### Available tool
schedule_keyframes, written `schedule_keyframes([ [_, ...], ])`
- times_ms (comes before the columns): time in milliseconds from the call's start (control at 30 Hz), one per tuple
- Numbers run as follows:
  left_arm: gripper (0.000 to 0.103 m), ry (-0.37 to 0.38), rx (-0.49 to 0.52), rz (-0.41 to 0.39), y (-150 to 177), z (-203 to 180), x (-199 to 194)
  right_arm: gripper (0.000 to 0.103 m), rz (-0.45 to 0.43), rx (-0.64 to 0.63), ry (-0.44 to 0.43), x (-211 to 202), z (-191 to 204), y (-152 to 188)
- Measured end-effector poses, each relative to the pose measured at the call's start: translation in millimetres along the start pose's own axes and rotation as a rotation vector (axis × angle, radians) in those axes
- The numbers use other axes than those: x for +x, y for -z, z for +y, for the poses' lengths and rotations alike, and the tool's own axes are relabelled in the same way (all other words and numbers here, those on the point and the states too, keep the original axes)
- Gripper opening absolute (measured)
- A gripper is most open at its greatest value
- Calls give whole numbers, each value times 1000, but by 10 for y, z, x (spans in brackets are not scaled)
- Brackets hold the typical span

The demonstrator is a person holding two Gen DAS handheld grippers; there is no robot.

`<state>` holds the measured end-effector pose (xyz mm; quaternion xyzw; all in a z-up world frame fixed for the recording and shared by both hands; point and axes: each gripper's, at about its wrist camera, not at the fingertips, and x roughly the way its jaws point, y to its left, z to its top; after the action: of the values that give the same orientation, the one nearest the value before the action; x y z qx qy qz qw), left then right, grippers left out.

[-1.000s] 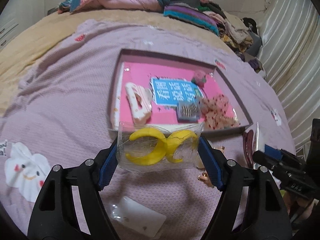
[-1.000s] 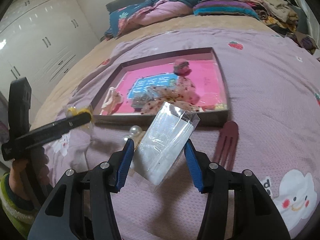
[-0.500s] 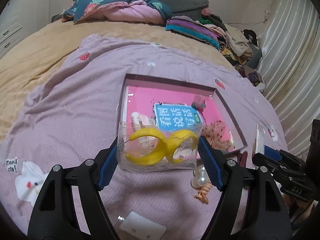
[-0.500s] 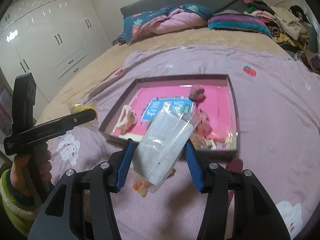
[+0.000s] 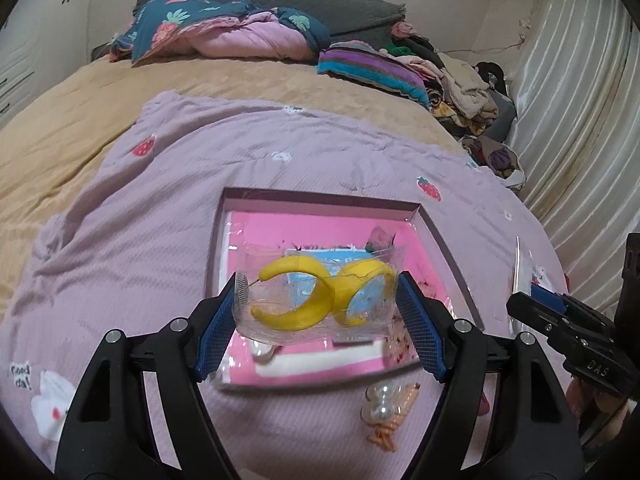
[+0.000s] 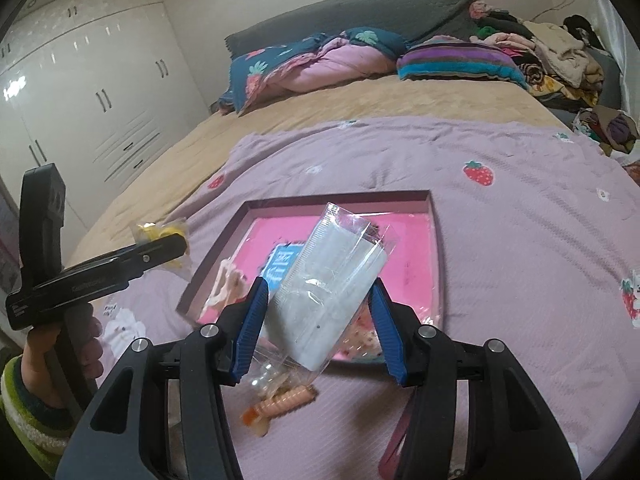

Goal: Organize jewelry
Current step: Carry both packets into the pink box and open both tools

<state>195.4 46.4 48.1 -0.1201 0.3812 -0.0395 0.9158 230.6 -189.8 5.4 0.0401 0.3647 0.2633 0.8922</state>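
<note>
My left gripper (image 5: 320, 312) is shut on a clear plastic packet of yellow crescent earrings (image 5: 316, 296), held in the air over the near part of the pink-lined box (image 5: 440, 240). My right gripper (image 6: 316, 312) is shut on a clear packet with a white card (image 6: 332, 292), tilted, above the same box (image 6: 434, 256). In the right wrist view the left gripper (image 6: 160, 252) shows at the left with the yellow packet (image 6: 160, 232). The box holds a blue card (image 6: 280, 260), a cream hair clip (image 6: 228, 284) and pink floral items.
A pearl and orange clip (image 5: 388, 404) lies on the lilac blanket (image 5: 140, 240) just before the box. A dark red comb (image 6: 396, 436) lies near the right gripper. Folded quilts (image 5: 224, 36) and a clothes pile (image 5: 460, 84) sit at the bed's far end. A white wardrobe (image 6: 92, 100) stands left.
Both grippers have risen and drawn back with their packets; the box and bed look farther below. Both packets stay gripped the same way.
</note>
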Motion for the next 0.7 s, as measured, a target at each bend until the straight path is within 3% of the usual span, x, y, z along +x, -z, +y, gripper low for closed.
schedule_keyframes([
  [367, 68, 29, 39, 52, -173, -197, 423, 50, -15, 22, 89, 114, -323, -91],
  [700, 68, 46, 89, 164, -142, -382, 991, 51, 3, 24, 133, 310, -498, -62],
])
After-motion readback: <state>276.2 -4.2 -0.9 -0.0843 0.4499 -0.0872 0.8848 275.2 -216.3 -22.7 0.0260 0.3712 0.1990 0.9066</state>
